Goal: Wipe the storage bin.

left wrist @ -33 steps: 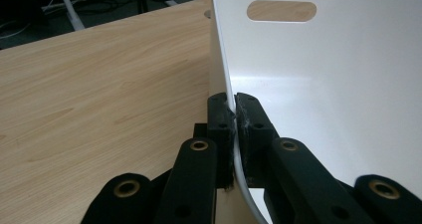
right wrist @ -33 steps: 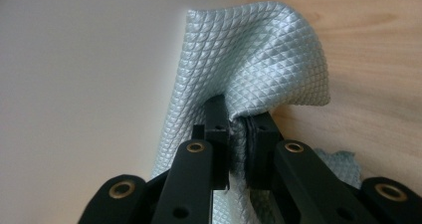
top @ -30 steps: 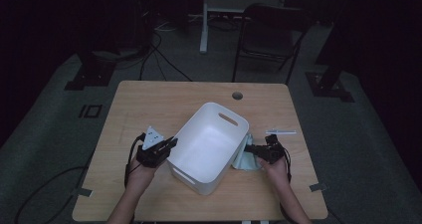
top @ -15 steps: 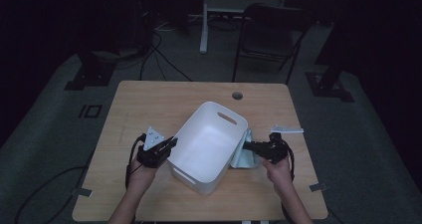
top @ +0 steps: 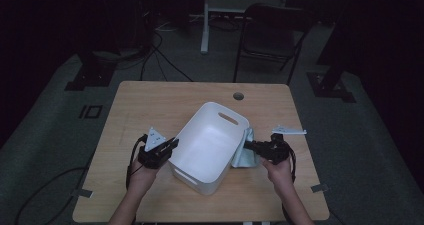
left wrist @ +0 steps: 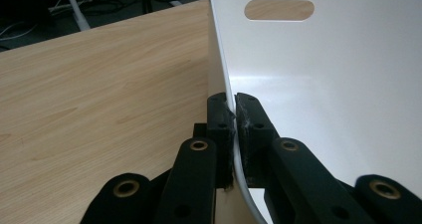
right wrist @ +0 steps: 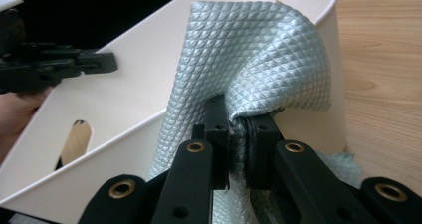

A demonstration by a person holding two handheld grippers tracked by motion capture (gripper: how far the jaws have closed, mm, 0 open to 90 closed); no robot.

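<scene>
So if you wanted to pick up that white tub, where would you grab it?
Best by the thin rim of a side wall, coming in from outside. The white tub is too wide to span, but its wall is a thin sheet that fits between the pads, as the left tongs show, shut on it. The handle slot would probably serve too.

Smooth glossy white plastic bin [top: 212, 145], quilted pale-blue cloth [right wrist: 259, 55], matt wood-grain table [top: 150, 105].

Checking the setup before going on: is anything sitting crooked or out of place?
Yes. The white bin sits tipped, its rim clamped by the left hand-held gripper. The pale blue cloth hangs over its far rim, pinched by the right hand-held gripper.
</scene>
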